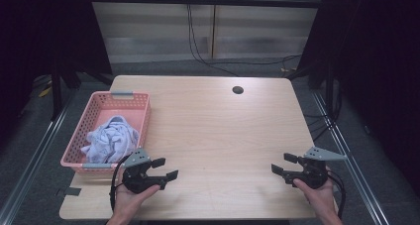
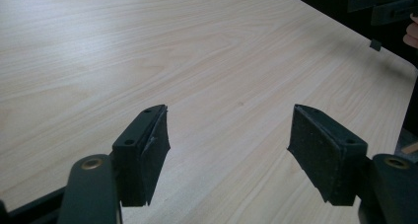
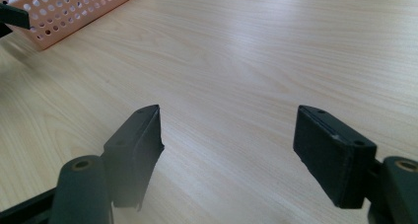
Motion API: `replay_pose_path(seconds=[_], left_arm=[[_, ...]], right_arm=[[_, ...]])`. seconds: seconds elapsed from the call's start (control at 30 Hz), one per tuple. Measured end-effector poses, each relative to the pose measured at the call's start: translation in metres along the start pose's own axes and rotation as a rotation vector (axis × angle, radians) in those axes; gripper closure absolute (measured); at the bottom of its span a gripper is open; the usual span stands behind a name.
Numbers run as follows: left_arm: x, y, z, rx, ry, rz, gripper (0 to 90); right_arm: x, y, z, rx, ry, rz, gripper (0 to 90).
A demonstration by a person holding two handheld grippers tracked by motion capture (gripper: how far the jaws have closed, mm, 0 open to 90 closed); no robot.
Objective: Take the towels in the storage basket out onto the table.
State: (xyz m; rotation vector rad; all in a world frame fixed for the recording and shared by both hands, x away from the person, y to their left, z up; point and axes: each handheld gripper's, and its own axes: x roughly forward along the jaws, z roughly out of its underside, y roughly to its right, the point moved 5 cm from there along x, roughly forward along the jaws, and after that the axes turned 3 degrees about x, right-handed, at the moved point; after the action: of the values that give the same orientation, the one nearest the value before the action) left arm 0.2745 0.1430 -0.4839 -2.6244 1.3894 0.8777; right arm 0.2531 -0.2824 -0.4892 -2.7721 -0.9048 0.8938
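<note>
Lying crumpled in the pink perforated basket (image 1: 106,131), the pale grey-white cloth (image 1: 112,140) fills the near half of the basket, heaped loosely with folds rising toward the rim. The basket sits at the left edge of the wooden table (image 1: 218,131).

Left gripper (image 1: 165,168): near the basket's near right corner, just beside it, jaws spread, nothing between them. It points toward the table's middle, away from the cloth.

Right gripper (image 1: 284,163): well apart, at the table's right near edge, jaws wide and empty, aimed leftward across the bare top.

Judgement: the cloth looks to be the next thing to fetch, and the left gripper is the natural one. The hand should turn toward the basket, come over the rim from above, and pinch a raised fold rather than dig at the bulk. Risk: snagging the basket wall or dragging the light basket along.
</note>
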Motion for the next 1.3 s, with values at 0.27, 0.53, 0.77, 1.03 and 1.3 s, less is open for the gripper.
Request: replay_pose_path(seconds=[0.27, 0.53, 0.77, 1.03, 1.3], left_arm=[[0.001, -0.001, 0.000, 0.000, -0.009, -0.012, 31.2], [-0.001, 0.004, -0.001, 0.011, -0.046, -0.002, 33.8], [-0.024, 0.007, -0.020, 0.042, -0.011, -0.009, 29.6], [-0.053, -0.026, -0.044, 0.065, -0.087, -0.126, 24.2], [-0.073, -0.067, -0.047, -0.029, -0.108, -0.161, 20.4]], right_arm=[[0.000, 0.000, 0.000, -0.002, -0.001, -0.013, 26.8], [-0.002, -0.005, 0.001, -0.025, -0.002, -0.018, 26.8], [0.000, -0.009, 0.001, -0.035, -0.005, -0.029, 26.8], [0.003, -0.008, 0.000, -0.048, -0.014, -0.021, 26.8], [0.004, -0.009, 0.001, -0.047, -0.020, -0.017, 26.8]])
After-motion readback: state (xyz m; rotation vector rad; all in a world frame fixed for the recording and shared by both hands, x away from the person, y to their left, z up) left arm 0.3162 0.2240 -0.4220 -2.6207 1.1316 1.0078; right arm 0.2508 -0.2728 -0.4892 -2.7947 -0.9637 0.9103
